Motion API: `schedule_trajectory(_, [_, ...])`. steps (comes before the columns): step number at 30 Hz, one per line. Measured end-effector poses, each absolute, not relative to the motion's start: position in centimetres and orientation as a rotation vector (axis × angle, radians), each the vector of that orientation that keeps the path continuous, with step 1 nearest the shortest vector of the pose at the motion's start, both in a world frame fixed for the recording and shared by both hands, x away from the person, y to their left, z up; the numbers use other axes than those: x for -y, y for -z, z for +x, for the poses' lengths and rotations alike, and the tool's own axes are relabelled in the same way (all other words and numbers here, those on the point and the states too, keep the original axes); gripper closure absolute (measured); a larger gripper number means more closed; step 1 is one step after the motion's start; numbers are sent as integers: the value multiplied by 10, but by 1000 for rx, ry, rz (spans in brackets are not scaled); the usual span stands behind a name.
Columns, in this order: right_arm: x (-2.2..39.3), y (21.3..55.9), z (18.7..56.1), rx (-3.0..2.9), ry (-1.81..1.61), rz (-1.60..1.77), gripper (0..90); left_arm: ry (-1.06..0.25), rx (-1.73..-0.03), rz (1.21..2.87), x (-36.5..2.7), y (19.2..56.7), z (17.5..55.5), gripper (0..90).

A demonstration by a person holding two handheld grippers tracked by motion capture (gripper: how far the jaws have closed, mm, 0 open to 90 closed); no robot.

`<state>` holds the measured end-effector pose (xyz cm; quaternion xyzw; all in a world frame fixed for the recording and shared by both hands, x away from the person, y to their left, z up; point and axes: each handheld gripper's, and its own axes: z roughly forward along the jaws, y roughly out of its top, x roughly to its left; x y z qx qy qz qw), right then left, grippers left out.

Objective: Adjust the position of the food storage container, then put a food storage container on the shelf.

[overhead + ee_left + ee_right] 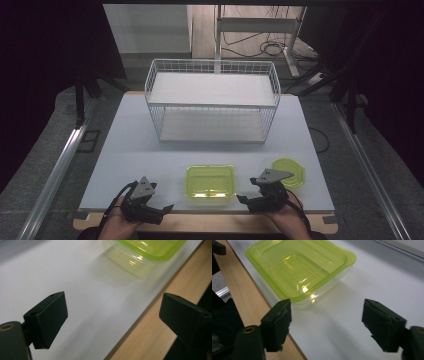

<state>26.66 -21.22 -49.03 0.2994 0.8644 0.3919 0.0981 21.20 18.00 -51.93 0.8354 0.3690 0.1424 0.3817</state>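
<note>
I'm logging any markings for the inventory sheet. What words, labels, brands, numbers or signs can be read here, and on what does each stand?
None: no readable text in any view.
Rectangular container with green lid: plain, only glare on the lid.
Round green container: no label to be seen.
White wire rack: no tag or sign.
Left gripper and right gripper: black jaws and grey plates bear holes, no lettering.

Container [142, 255] cut off at top edge

Glossy clear plastic container [299, 272], matt white tabletop [130, 150], white wire-metal rack [212, 100].
</note>
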Motion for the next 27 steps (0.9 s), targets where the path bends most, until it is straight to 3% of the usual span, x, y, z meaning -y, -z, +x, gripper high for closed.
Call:
schedule_trajectory(9, [211,493,268,-2568,-1166,885,156,-440,-917,2108,-183,521,214,57])
schedule_trajectory(15, [207,494,268,-2550,-1160,940,64,-492,-899,2149,-184,525,215,45])
schedule_trajectory(18, [205,493,267,-2556,-1163,965,81,-503,-896,2163,-184,527,216,44])
schedule_trajectory(23, [205,489,273,-2557,-1209,1032,208,-509,-886,2174,-183,528,215,43])
schedule_trajectory(27, [203,490,280,-2560,-1226,1080,252,-514,-879,2187,-182,529,215,43])
